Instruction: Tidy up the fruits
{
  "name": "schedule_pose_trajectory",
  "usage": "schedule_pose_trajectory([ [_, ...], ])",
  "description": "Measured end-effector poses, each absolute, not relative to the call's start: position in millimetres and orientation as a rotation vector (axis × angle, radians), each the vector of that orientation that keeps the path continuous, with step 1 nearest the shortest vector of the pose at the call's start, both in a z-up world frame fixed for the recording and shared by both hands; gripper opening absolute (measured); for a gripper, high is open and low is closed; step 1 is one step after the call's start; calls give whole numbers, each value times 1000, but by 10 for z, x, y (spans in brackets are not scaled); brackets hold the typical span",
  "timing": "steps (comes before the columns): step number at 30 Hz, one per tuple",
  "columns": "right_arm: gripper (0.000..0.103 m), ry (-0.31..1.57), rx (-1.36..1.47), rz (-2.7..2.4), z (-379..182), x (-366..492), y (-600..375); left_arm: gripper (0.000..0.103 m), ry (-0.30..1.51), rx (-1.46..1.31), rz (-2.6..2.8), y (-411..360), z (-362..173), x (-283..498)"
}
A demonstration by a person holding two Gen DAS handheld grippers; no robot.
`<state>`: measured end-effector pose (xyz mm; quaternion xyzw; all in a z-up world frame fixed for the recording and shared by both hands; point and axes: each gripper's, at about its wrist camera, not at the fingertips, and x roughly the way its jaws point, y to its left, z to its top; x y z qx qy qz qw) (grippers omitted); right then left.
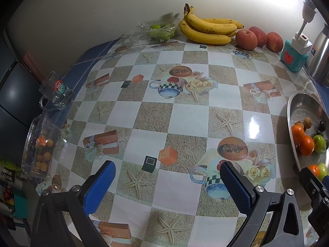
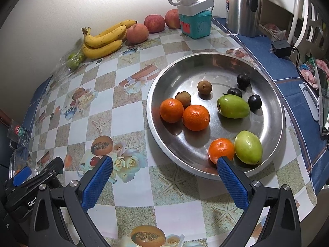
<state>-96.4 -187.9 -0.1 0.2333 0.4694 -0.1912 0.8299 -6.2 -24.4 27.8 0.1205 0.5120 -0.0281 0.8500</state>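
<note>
Both claws, left gripper (image 1: 167,171) and right gripper (image 2: 164,167), released, empty. Small orange mandarin (image 2: 221,149) at the round steel tray's (image 2: 164,135) near rim: light, soft-skinned, likely rolls; pinch gently across its middle.

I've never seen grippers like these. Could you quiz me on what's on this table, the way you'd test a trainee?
1. True or false: the bananas lie inside the metal bowl.
2. How many oranges are in the bowl?
3. Which is holding fruit: A) left gripper, B) right gripper, C) neither?

Key:
1. False; they lie by the wall, beside the apples.
2. Three: a touching pair and one beside a green fruit.
3. C; both are open.
</note>
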Motion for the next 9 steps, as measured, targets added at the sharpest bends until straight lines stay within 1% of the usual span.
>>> schedule_pose_trajectory([
  [9, 101, 997, 494, -404, -11, -957, -1870, 103, 1075, 246, -67, -239, 292, -61],
])
